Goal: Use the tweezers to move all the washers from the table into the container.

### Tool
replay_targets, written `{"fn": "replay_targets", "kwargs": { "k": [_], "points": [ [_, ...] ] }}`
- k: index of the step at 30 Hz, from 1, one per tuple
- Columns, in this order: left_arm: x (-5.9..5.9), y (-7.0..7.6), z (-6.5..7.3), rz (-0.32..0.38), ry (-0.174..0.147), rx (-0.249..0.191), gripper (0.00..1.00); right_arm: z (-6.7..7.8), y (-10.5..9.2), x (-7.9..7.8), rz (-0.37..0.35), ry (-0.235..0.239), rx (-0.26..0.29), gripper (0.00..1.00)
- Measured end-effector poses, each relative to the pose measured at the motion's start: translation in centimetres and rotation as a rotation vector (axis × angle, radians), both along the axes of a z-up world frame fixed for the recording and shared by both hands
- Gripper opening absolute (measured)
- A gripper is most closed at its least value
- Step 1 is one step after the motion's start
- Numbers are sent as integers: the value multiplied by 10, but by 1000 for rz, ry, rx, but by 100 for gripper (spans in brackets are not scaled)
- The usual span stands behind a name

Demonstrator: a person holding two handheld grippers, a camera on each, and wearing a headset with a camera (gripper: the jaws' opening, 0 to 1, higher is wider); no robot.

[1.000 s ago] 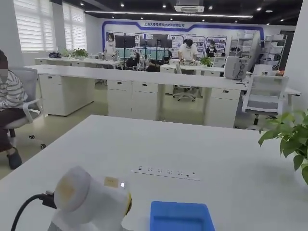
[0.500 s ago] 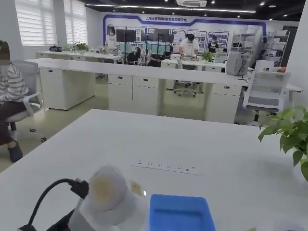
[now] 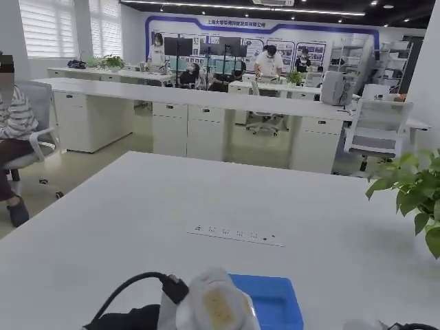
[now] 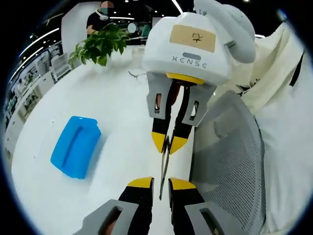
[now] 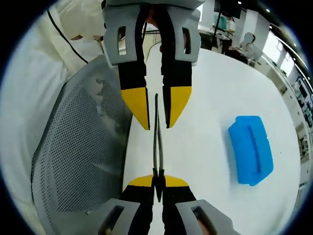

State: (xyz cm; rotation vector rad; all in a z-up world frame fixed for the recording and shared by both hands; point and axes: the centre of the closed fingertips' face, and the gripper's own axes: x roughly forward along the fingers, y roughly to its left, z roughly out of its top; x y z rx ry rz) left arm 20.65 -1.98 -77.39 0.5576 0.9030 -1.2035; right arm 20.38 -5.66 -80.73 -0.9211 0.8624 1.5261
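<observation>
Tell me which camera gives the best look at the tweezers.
The right gripper view: the tweezers run long and sharp up from the right gripper, shut on them. The left gripper view shows them thinner, between the open jaws of the left gripper.

This is a large open-plan office. The white tabletop in the foreground has a power socket strip set into it at six o'clock. Beyond it, long rows of white desks with drawer units run across the room. At twelve o'clock, people work around monitors in front of a blue-bordered wall display. Window blinds hang at ten o'clock. A seated person is at nine o'clock. A swivel chair and a leafy plant are at three o'clock. Strip lights line the dark ceiling.
</observation>
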Motion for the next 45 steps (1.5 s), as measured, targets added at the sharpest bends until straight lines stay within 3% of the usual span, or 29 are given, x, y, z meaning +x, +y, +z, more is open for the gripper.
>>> {"fn": "replay_targets", "kwargs": {
  "k": [2,4,9,14,18,23,25,30,38,42,45],
  "points": [
    [5,0,-6,20,-14,18,0,-2,1,3,-5,-4,-2,1],
    [1,0,-12,8,18,33,0,-4,0,5,-6,-11,-10,1],
    [5,0,-20,-5,18,44,0,-11,-3,14,7,-34,-29,1],
    [15,1,-29,-59,-10,66,0,-20,-3,22,-2,-12,-21,2],
    [26,6,-40,-123,-45,90,0,-23,0,31,-22,-3,19,2],
    [41,8,-53,-114,-23,68,0,-31,2,45,-54,6,45,2],
    [43,8,-57,-119,-25,72,0,-36,1,48,-88,42,49,3],
    [53,7,-69,-111,-15,105,0,-49,2,58,-120,41,32,5],
    [57,7,-82,-102,13,129,0,-64,-1,66,-204,70,19,8],
    [58,17,-94,-108,30,199,0,-72,-6,64,-211,68,-12,10],
    [60,13,-96,-85,50,181,0,-74,-10,63,-260,74,-16,14]
  ]
}}
